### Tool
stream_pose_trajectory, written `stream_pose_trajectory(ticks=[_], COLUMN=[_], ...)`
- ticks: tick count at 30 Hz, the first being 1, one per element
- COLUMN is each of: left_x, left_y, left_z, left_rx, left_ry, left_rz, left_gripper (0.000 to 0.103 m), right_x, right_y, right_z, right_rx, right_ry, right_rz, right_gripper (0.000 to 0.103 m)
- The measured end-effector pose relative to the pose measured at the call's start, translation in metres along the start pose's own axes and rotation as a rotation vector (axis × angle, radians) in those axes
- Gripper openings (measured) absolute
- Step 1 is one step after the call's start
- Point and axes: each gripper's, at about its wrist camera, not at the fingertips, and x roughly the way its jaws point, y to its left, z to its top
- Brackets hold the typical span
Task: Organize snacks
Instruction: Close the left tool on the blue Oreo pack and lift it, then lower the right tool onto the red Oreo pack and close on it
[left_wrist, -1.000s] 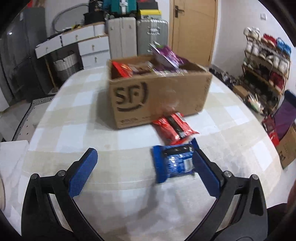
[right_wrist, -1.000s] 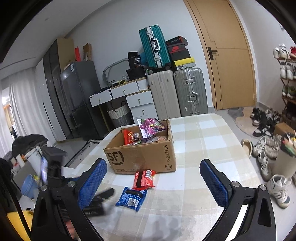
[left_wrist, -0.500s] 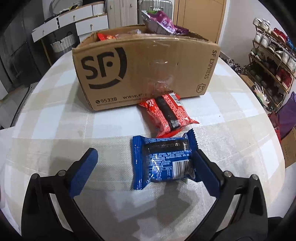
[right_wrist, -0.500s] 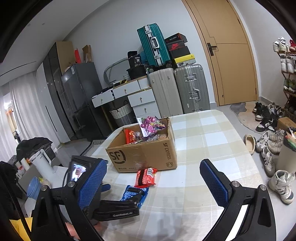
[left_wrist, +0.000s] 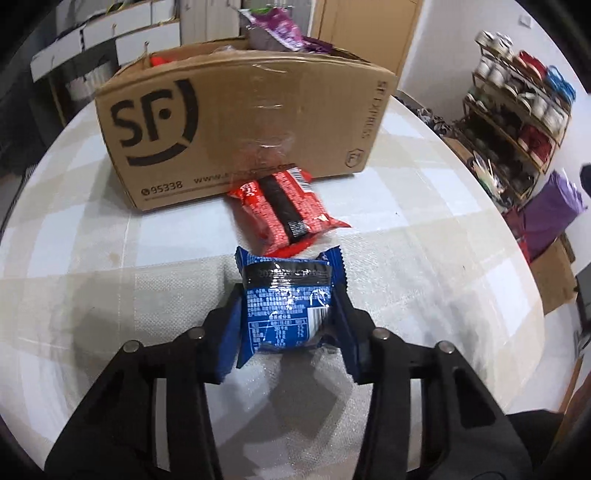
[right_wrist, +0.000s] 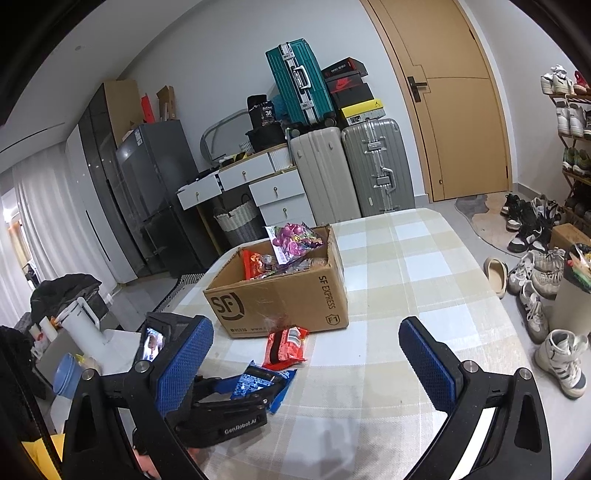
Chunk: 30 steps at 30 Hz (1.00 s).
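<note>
Since a second ago the left gripper (left_wrist: 288, 314) has dropped toward the table (left_wrist: 424, 258) and its jaws, then wide apart, are closing on the blue packet (left_wrist: 286, 302), whose sides the pads now touch. The red packet (left_wrist: 284, 206) lies just beyond the fingertips, against the cardboard box (left_wrist: 221, 122) farther ahead. The right gripper (right_wrist: 306, 362) hangs spread and empty. A good grip would squeeze only enough to hold the crinkly wrapper, then lift straight up, clear the red packet and go over the box's near wall.
</note>
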Motion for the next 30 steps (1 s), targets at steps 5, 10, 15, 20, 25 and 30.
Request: stream_pose_trajectory(ticks=[5, 10, 15, 20, 25, 30], left_x=[0.001, -0.002, -0.008, -0.022, -0.049, -0.084], left_y=[0.006, 0.006, 0.012, 0.024, 0.050, 0.093], left_z=[0.001, -0.003, -0.006, -0.006, -0.009, -0.015], left_rx=[-0.044, -0.042, -0.052, -0.076, -0.117, -0.185], left_ry=[0.014, 0.015, 0.012, -0.005, -0.041, -0.090], left_rz=[-0.034, -0.028, -0.038, -0.053, -0.071, -0.083], left_gripper=[0.041, 0.041, 0.041, 0.041, 0.041, 0.041], right_x=[0.006, 0.011, 0.017, 0.023, 0.033, 0.051], right_y=[-0.001, -0.004, -0.007, -0.009, -0.013, -0.013], right_z=[-0.001, -0.002, -0.003, -0.004, -0.007, -0.010], right_rx=[-0.002, 0.004, 0.010, 0.010, 0.035, 0.052], right_ry=[0.017, 0.028, 0.042, 0.059, 0.094, 0.147], right_rz=[-0.014, -0.033, -0.040, -0.049, -0.061, -0.067], right_gripper=[0.102, 0.102, 0.102, 0.102, 0.102, 0.102])
